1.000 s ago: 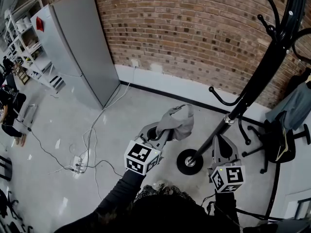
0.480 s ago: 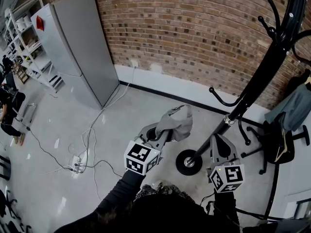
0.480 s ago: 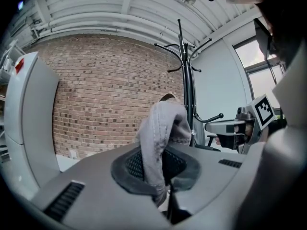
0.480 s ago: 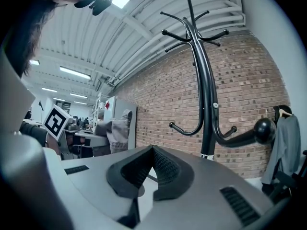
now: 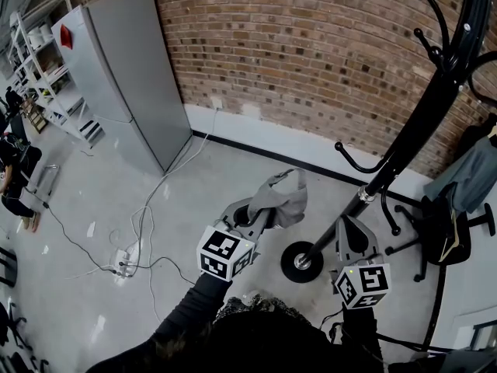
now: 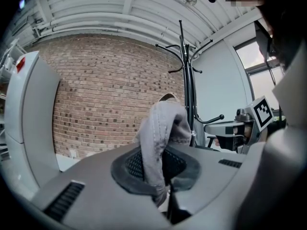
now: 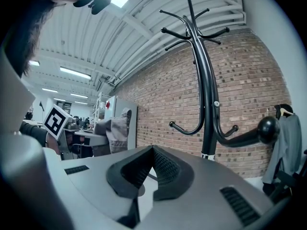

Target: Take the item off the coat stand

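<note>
Holding unchanged: my left tongs (image 5: pixel 252 217) clamped on crumpled grey fabric item (image 5: pixel 281 196), clear of black metal coat stand (image 5: pixel 411 130); right tongs (image 5: pixel 353 238) together, empty.

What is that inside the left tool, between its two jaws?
A grey cloth is pinched in the left tool, bunching up above the jaws. Its clamped lower end disappears between them, so how much is caught there cannot be seen.

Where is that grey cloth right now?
In the head view the grey cloth is near the middle, clamped in the left gripper's jaws. It hangs clear of the coat stand, just left of its black pole.
</note>
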`<state>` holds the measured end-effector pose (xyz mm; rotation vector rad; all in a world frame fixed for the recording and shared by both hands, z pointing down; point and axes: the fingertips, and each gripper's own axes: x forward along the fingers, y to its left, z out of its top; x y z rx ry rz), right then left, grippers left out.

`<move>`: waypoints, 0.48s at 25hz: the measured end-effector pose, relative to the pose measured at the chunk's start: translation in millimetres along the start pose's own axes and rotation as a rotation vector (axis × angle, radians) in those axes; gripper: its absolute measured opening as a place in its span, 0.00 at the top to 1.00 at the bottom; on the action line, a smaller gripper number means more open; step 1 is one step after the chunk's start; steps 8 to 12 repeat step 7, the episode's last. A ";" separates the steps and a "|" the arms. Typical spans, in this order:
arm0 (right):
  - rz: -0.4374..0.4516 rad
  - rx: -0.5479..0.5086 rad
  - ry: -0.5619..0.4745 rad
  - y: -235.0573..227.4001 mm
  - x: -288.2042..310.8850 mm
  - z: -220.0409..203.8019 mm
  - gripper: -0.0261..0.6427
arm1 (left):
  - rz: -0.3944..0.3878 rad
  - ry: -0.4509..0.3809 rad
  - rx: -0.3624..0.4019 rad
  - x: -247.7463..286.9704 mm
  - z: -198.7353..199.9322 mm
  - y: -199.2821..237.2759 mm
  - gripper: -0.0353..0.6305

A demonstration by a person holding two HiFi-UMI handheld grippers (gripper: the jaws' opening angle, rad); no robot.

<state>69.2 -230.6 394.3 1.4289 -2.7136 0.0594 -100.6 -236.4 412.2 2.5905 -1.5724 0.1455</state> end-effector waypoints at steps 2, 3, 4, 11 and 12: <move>-0.003 0.006 0.001 -2.3 -1.2 -0.2 0.95 | -0.001 0.002 0.001 0.7 -0.1 -1.1 0.91; -0.005 0.008 0.001 -3.4 -2.0 0.2 0.95 | -0.002 0.003 0.001 0.7 -0.1 -1.5 0.91; -0.008 0.011 0.000 -4.4 -2.8 0.7 0.95 | -0.003 0.004 0.002 0.4 -0.1 -1.8 0.91; -0.013 0.015 0.000 -7.3 -4.8 2.1 0.95 | -0.004 0.008 0.001 -0.5 0.1 -2.6 0.91; -0.013 0.015 0.000 -7.3 -4.8 2.1 0.95 | -0.004 0.008 0.001 -0.5 0.1 -2.6 0.91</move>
